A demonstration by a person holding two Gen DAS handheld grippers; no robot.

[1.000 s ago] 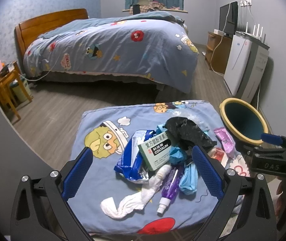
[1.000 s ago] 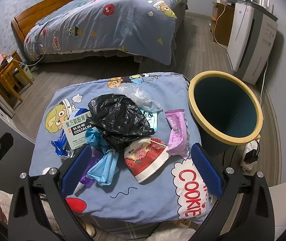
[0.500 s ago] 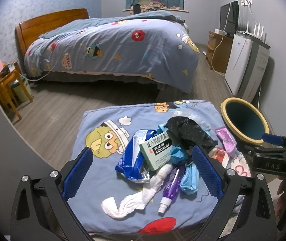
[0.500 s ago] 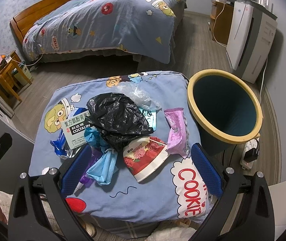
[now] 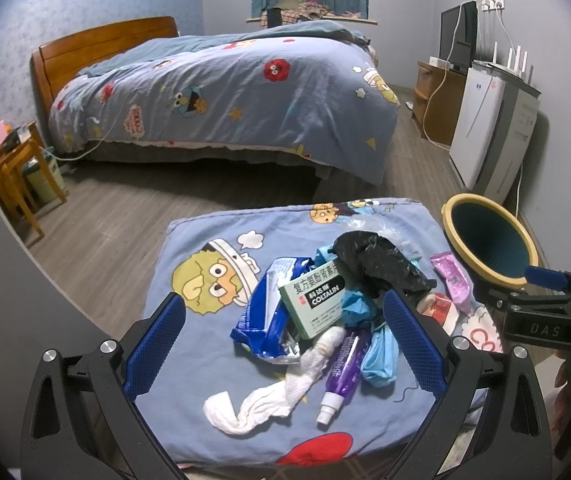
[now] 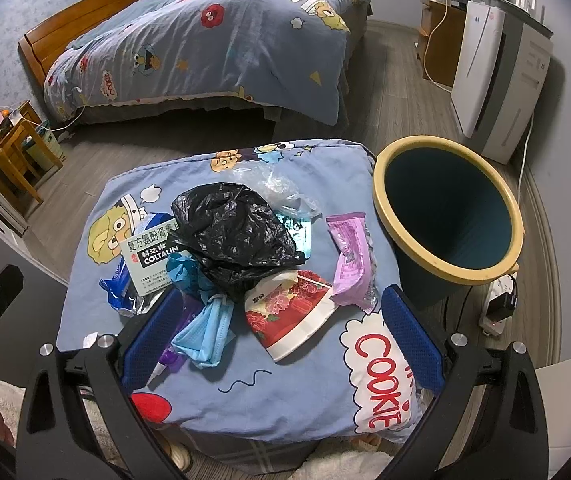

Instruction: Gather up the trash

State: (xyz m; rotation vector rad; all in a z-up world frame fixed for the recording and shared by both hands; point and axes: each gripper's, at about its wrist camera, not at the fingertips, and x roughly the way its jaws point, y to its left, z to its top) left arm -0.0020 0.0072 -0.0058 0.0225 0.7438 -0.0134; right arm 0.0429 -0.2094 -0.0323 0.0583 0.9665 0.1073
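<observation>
A heap of trash lies on a blue cartoon cushion (image 6: 285, 392): a black plastic bag (image 6: 237, 236), a green COLTALIN box (image 5: 317, 300), a blue wrapper (image 5: 261, 320), a white tissue (image 5: 269, 392), a purple tube (image 5: 343, 368), a blue face mask (image 6: 205, 332), a red floral paper cup (image 6: 293, 312), a pink wrapper (image 6: 351, 256) and a clear bag (image 6: 281, 188). A yellow-rimmed teal bin (image 6: 445, 216) stands to the cushion's right. My left gripper (image 5: 285, 344) is open above the box and tissue. My right gripper (image 6: 281, 336) is open above the cup and mask.
A bed (image 5: 225, 100) with a blue cartoon duvet fills the back. A white appliance (image 6: 501, 64) and a wooden cabinet (image 5: 437, 104) stand along the right wall. A power strip (image 6: 501, 308) lies behind the bin. Wooden stools (image 5: 13, 176) stand at the left.
Both grippers have drifted slightly; the views shift a little. Nothing has been picked up or moved on the cushion.
</observation>
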